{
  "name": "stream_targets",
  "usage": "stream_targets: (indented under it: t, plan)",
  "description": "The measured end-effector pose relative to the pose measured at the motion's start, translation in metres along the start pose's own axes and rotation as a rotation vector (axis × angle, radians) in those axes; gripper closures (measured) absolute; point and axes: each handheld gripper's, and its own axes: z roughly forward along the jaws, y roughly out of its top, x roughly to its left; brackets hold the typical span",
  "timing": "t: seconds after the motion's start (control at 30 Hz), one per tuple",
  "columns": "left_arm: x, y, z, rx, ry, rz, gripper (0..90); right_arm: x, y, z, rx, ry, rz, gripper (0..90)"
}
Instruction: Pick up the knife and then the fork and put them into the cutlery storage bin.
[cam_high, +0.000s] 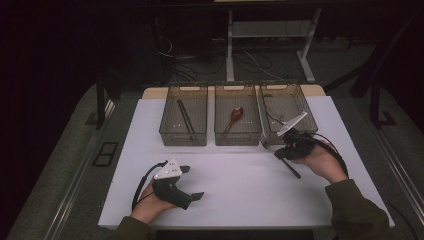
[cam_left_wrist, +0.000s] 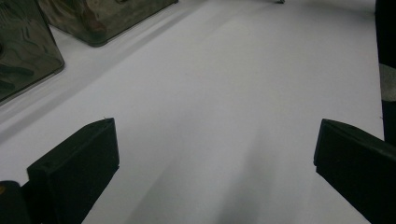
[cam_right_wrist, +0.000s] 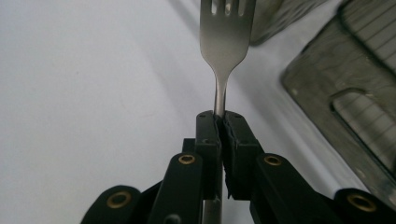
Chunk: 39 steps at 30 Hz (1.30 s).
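Steel fork (cam_right_wrist: 227, 32) clamped at the neck in right gripper (cam_right_wrist: 219, 122), beside right bin (cam_high: 287, 107). Left gripper (cam_left_wrist: 215, 154) spread wide, holding nothing, over white table (cam_left_wrist: 210, 84).

The silver metal fork (cam_right_wrist: 227, 42) loses its tine tips past the right gripper view's top edge; its handle is hidden between the clamped black jaws
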Motion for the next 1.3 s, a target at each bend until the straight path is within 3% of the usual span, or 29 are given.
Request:
stream_targets:
  t: [0.57,0.93,1.3]
  plan:
    - [0.0,0.0,0.0,-0.001,-0.001,-0.002,0.0,-0.03,-0.022,-0.026,-0.268,0.009,0.147,84.2]
    - [0.001,0.0,0.001,0.0,0.0,-0.005,0.0,-0.045,-0.037,-0.052,-0.494,-0.043,0.225,84.1]
    - [0.002,-0.001,0.001,0.001,0.001,-0.008,0.0,-0.056,-0.037,-0.077,-0.602,-0.116,0.247,84.1]
